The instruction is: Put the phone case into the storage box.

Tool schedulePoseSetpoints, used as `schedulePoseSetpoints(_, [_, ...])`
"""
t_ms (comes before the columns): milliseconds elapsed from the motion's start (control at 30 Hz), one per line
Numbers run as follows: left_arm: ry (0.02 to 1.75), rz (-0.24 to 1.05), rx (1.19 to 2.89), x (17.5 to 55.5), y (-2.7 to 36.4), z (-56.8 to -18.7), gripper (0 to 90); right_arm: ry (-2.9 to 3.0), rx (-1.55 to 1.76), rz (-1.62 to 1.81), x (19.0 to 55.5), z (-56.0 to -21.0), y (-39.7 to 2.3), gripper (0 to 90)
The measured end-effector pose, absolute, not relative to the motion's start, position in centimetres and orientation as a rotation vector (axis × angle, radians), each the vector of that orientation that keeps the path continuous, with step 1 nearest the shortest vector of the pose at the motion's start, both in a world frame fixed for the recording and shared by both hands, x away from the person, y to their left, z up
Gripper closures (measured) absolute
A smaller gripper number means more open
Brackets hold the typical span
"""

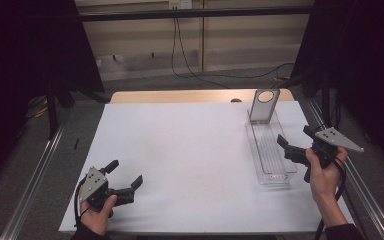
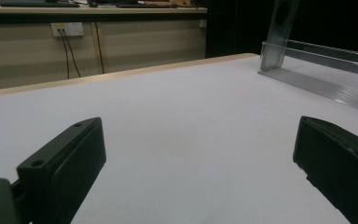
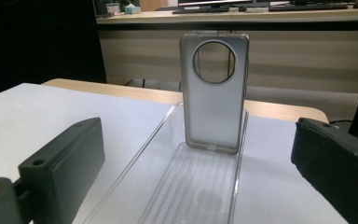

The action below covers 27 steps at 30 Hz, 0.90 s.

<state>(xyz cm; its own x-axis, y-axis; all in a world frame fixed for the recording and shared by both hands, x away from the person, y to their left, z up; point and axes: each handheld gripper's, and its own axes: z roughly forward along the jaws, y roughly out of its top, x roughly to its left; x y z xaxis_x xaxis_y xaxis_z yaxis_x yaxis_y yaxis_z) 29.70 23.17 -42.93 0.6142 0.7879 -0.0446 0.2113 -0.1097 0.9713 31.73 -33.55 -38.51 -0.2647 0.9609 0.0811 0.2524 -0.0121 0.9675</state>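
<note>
A clear plastic tray lies lengthwise on the right side of the white table. A translucent grey phone case with a round camera hole stands upright at the tray's far end. My right gripper is held open just right of the tray's near half, jaws pointing toward it; the case stands straight ahead between the two jaws in the right gripper view. My left gripper rests open at the table's near left, nothing between its jaws. The left gripper view shows the tray and the case far off to the right.
A white sheet covers the table, and a strip of bare wood shows along its far edge. Metal rails run down both sides of the table. Black curtains and cables on the floor lie behind it.
</note>
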Motion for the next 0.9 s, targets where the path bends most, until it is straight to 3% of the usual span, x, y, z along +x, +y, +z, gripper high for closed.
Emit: schedulePoseSetpoints(900, [0.879,0.633,1.619,29.3,23.5,-42.8,2.1,1.576,1.283,1.318,25.3,-41.6,-33.1,1.1])
